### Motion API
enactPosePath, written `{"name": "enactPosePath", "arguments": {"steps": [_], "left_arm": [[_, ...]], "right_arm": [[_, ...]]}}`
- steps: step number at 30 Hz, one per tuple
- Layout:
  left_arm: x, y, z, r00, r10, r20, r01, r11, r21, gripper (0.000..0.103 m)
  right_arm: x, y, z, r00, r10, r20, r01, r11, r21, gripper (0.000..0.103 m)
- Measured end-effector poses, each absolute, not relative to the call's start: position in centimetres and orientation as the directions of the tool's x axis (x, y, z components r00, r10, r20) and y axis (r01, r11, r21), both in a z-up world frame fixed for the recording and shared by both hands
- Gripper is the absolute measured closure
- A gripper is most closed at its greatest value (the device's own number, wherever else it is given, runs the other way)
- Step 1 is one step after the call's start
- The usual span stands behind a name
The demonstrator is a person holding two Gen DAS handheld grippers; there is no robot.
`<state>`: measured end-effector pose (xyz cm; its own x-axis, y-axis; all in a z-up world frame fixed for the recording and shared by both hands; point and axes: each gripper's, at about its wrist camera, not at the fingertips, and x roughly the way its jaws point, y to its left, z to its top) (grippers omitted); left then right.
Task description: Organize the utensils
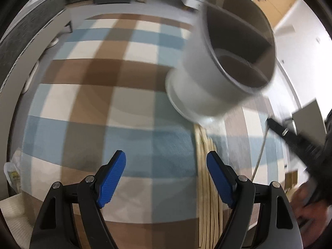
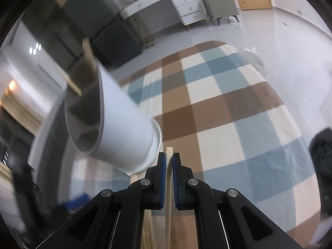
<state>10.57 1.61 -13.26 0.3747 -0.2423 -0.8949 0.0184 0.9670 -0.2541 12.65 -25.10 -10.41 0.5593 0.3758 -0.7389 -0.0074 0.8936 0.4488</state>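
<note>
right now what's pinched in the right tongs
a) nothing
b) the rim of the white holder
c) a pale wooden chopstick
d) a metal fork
c: in the right wrist view the right tongs are shut on a single pale wooden chopstick running between the blue pads, while the white holder stands apart to their left.

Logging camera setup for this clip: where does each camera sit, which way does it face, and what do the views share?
Left wrist: on the left gripper, looking down along its open blue fingers at the checked cloth, a row of chopsticks and the white divided holder; the right gripper and a blurred hand show at right.
Right wrist: on the right gripper, shut on one chopstick, facing the cloth and room beyond.
Shared: holder, cloth, chopsticks.
</note>
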Motion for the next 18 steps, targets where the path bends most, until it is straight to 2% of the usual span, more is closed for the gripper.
{"name": "enactPosePath", "arguments": {"steps": [5,8,18], "left_arm": [[9.7,-0.4,-14.3,0.318,-0.204,-0.926,0.055,0.979,-0.197,0.027],[9.4,-0.2,-14.7,0.294,-0.222,-0.930,0.026,0.974,-0.224,0.027],[8.4,-2.1,-16.4,0.268,-0.092,-0.959,0.071,0.995,-0.076,0.027]], "right_arm": [[11.2,-27.8,-9.3,0.592,0.408,-0.695,0.034,0.849,0.527,0.098],[10.5,-28.9,-8.8,0.608,0.420,-0.673,0.048,0.827,0.560,0.098],[9.2,-29.2,-6.7,0.651,0.403,-0.643,0.006,0.845,0.535,0.098]]}}
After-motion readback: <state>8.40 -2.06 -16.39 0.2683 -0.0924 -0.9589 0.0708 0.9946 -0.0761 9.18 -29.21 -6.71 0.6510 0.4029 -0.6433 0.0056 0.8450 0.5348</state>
